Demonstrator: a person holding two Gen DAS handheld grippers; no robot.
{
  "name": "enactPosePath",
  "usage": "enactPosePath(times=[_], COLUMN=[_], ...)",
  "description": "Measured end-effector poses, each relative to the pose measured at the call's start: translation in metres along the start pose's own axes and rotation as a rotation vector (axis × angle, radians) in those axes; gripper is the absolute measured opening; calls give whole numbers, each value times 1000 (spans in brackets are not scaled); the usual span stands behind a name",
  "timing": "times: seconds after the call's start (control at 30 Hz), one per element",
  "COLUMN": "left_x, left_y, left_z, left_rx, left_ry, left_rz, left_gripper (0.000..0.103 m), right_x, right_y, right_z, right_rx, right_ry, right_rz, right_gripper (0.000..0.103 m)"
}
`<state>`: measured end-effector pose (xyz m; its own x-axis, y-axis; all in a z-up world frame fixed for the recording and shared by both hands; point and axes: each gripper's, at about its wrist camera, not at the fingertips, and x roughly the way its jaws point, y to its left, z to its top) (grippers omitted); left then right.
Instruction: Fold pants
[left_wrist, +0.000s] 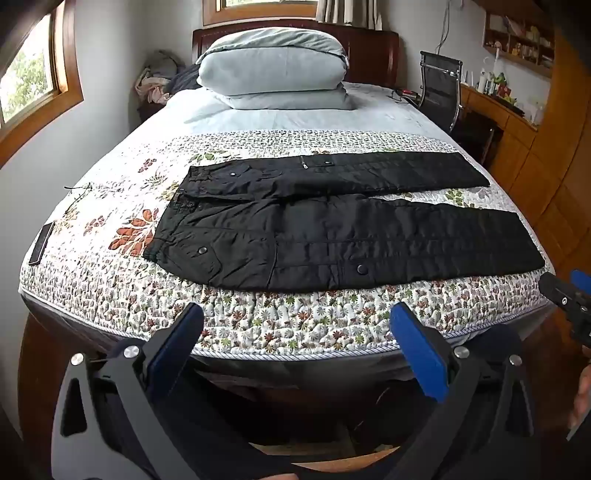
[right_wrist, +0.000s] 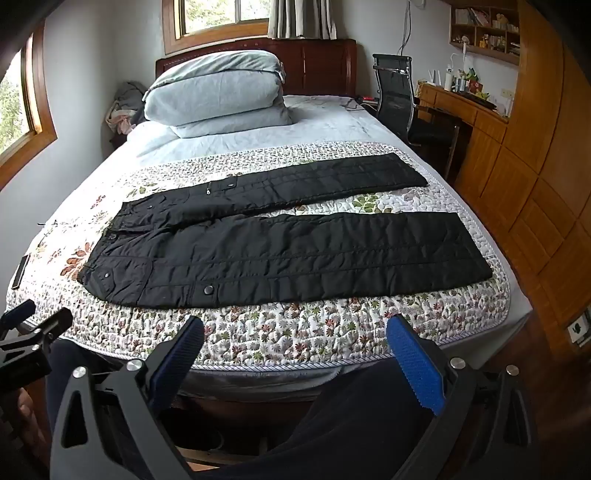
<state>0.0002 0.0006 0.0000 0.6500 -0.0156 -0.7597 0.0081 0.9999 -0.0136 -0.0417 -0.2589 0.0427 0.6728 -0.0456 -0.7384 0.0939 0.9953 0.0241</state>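
A: What is seen nearest the fingers?

B: The left gripper (left_wrist: 295, 328) is held with its blue pads (left_wrist: 417, 350) spread wide and nothing between them. The right gripper (right_wrist: 295, 332) is likewise released, its pads (right_wrist: 413, 362) apart and empty. Both are poised over the near edge of the bed (right_wrist: 258, 373), short of the cloth.

A: And the task's thing?

B: The black pants (left_wrist: 332, 236) are laid flat on the floral quilt (left_wrist: 258, 317), just beyond the fingertips. The waist is placed left of the left gripper's fingers, and the two legs are stretched to the right, slightly parted. Snap buttons are seen along the near leg.

A: Is anything held in a container?

B: Only at the far right, past the right fingers: a wall shelf (right_wrist: 484, 33) is filled with small items too tiny to be told apart. A dark flat object (left_wrist: 41, 243) is seen at the quilt's left edge.

A: Any writing?

B: None can be read.

A: Farthest back?

B: Folded grey bedding (left_wrist: 273, 70) is stacked before the headboard (left_wrist: 373, 51); an office chair (right_wrist: 395, 92) stands beside the bed.
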Motion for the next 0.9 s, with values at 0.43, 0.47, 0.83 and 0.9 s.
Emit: enactPosePath(times=[0.43, 0.47, 0.83, 0.9], left_x=[-1, -1, -2, -3], left_y=[2, 2, 2, 2], left_z=[-1, -1, 0, 0], left_rx=[6, 6, 7, 6], left_ry=[-7, -7, -6, -10], left_rz=[9, 9, 11, 14], left_gripper=[100, 100, 100, 100], right_x=[-2, -1, -1, -1], right_y=[3, 3, 1, 1], right_z=[2, 2, 0, 0], right_rx=[-6, -5, 3, 0], right_ry=[0, 0, -2, -2], right_rz=[0, 1, 4, 5], right_gripper=[100, 100, 100, 100])
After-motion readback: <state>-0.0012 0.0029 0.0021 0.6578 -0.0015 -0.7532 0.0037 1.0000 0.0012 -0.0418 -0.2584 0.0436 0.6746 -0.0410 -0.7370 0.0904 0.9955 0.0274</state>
